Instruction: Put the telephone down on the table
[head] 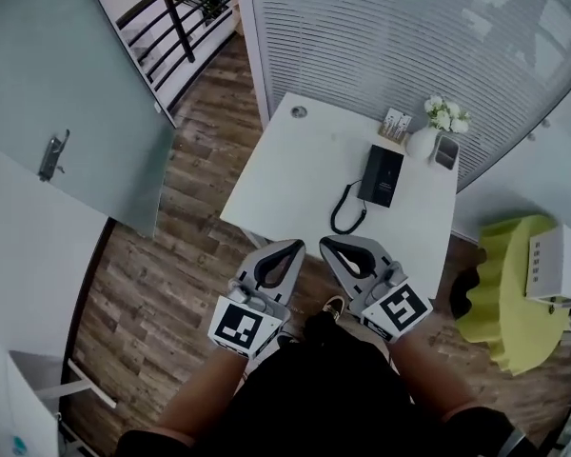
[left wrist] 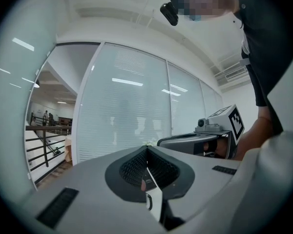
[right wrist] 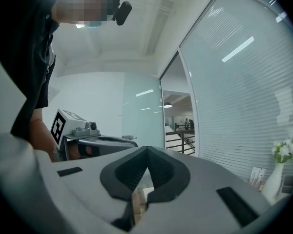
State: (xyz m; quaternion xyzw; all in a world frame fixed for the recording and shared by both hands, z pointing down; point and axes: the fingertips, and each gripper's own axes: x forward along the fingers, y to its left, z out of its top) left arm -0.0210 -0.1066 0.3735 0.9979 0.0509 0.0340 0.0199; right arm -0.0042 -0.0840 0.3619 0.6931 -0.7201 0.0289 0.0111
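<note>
The black telephone [head: 379, 175] lies flat on the white table [head: 285, 174], handset on its base, its coiled cord [head: 346, 209] trailing toward the near edge. Both grippers hover off the table's near edge, in front of the person's lap. My left gripper [head: 293, 247] is shut with nothing in it, and my right gripper [head: 327, 245] beside it is also shut and empty. In the left gripper view the jaws [left wrist: 146, 148] meet at the tip, with the right gripper [left wrist: 198, 140] alongside. In the right gripper view the jaws [right wrist: 146, 149] likewise touch.
A white vase of flowers [head: 426, 136], a small card stand [head: 393, 126] and a small dark device [head: 446, 151] sit at the table's far right. A green seat [head: 500, 279] carries a white box [head: 552, 267]. A glass door [head: 67, 93] stands left; slatted glass walls lie behind.
</note>
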